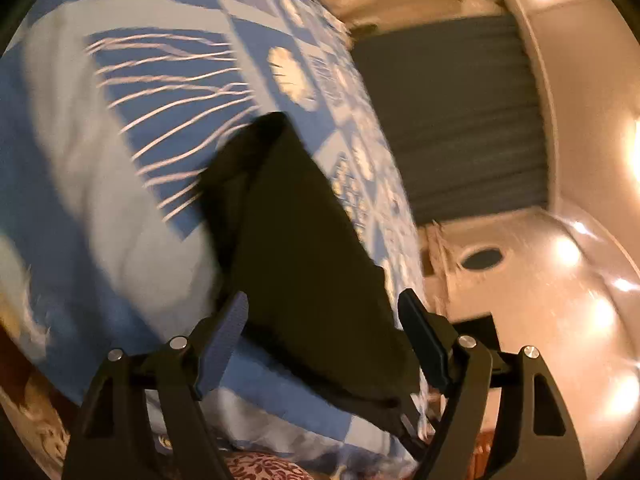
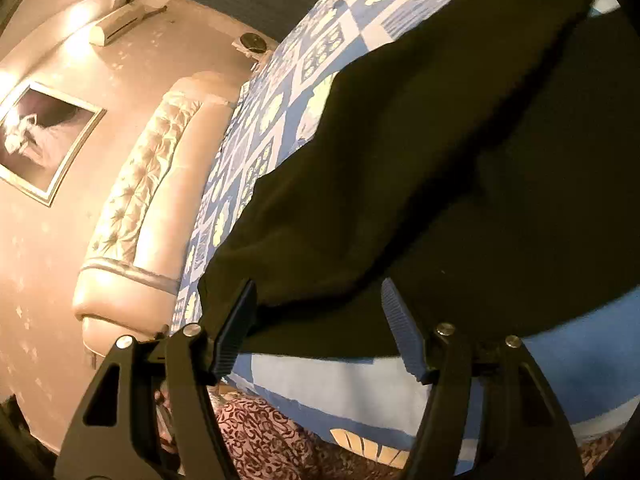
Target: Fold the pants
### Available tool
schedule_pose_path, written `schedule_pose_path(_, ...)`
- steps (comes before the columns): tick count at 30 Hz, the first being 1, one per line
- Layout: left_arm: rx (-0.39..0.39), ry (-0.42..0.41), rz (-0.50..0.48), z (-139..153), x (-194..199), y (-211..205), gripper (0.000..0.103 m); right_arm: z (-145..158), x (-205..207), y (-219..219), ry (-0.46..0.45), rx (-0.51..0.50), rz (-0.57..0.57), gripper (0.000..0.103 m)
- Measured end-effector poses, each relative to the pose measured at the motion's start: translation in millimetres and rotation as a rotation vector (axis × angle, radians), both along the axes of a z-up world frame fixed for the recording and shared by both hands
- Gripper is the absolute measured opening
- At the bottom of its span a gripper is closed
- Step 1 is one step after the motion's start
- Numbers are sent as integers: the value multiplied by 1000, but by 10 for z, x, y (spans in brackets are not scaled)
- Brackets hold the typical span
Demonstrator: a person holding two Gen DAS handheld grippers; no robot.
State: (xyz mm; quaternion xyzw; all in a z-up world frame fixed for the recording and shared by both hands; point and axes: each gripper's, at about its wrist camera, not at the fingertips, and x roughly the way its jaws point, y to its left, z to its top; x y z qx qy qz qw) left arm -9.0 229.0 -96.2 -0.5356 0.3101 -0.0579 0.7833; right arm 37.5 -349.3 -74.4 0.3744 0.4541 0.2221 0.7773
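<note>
Pants point(image 2: 420, 160) lying lengthwise ahead on bedspread point(image 1: 100, 160); right gripper point(image 2: 318, 312) nearer than left gripper point(image 1: 324, 320), both gaping empty.

The left black two-finger gripper with ribbed blue-grey pads point(image 1: 322, 312) is being held with its jaws spread wide, nothing being clasped between them. The right black two-finger gripper point(image 2: 318, 304) is likewise being held agape, its ribbed fingers point(image 2: 236, 328) being tilted inward.
</note>
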Motion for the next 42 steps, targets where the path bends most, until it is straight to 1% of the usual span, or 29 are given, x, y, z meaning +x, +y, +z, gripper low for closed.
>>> schedule_pose_path(1, -4, 25, 46, -31, -42, -27, 76, -11, -10, -14, 3, -3, -3, 65)
schedule_pose_path(3, -41, 47, 102, -88, -88, -37, 76, -37, -19, -27, 7, -2, -4, 66)
schedule_pose_path(6, -92, 78, 137, -206, -23, -70, 76, -96, -12, -36, 17, 6, -7, 66)
schedule_pose_path(8, -89, 67, 149, -215, -3, -81, 75, -132, -14, -51, 18, 6, -7, 66)
schedule_pose_path(9, -59, 61, 146, -198, 32, -96, 72, -132, -65, -60, 17, 9, -7, 66)
schedule_pose_path(10, -40, 63, 138, -200, 65, -113, 54, -121, -66, -59, 17, 12, -9, 66)
schedule_pose_path(11, -26, 81, 128, -213, 90, -118, 34, -126, -75, -67, 18, 15, -10, 66)
schedule_pose_path(12, -21, 102, 122, -236, 85, -98, 26, -131, -75, -69, 17, 16, -11, 66)
schedule_pose_path(13, -31, 115, 122, -276, 103, -89, 24, -110, -72, -53, 18, 16, -12, 66)
schedule_pose_path(16, -59, 125, 132, -358, 83, -67, 18, -106, -72, -55, 17, 17, -12, 66)
schedule_pose_path(17, -56, 132, 135, -355, 56, -58, 17, -107, -72, -55, 18, 17, -12, 66)
schedule_pose_path(20, -67, 132, 149, -320, 4, -49, 14, -112, -82, -79, 23, 22, -24, 66)
schedule_pose_path(21, -78, 129, 156, -307, 2, -46, 14, -113, -77, -95, 24, 25, -33, 69)
schedule_pose_path(25, -108, 104, 175, -171, -6, -18, 13, -139, -21, -163, 53, 54, -83, 71)
schedule_pose_path(26, -111, 94, 175, -149, 2, -10, 10, -141, 8, -156, 60, 59, -93, 71)
schedule_pose_path(29, -98, 68, 174, -64, 52, 24, 10, -188, 91, -185, 77, 86, -130, 71)
schedule_pose_path(32, -90, 58, 175, -45, 91, 38, 10, -229, 174, -170, 95, 97, -172, 71)
schedule_pose_path(35, -88, 60, 178, -73, 132, 48, 10, -256, 260, -123, 106, 81, -196, 71)
schedule_pose_path(37, -84, 59, 182, -73, 136, 53, 10, -227, 294, -84, 107, 57, -208, 58)
schedule_pose_path(38, -84, 56, 181, -76, 141, 55, 10, -240, 323, -62, 112, 58, -203, 42)
schedule_pose_path(39, -83, 56, 182, -73, 146, 54, 10, -259, 330, -70, 123, 63, -204, 31)
schedule_pose_path(40, -87, 54, 182, -72, 145, 53, 10, -288, 343, -74, 141, 59, -220, 28)
schedule_pose_path(42, -93, 52, 180, -60, 147, 54, 10, -351, 376, -87, 155, 83, -228, 16)
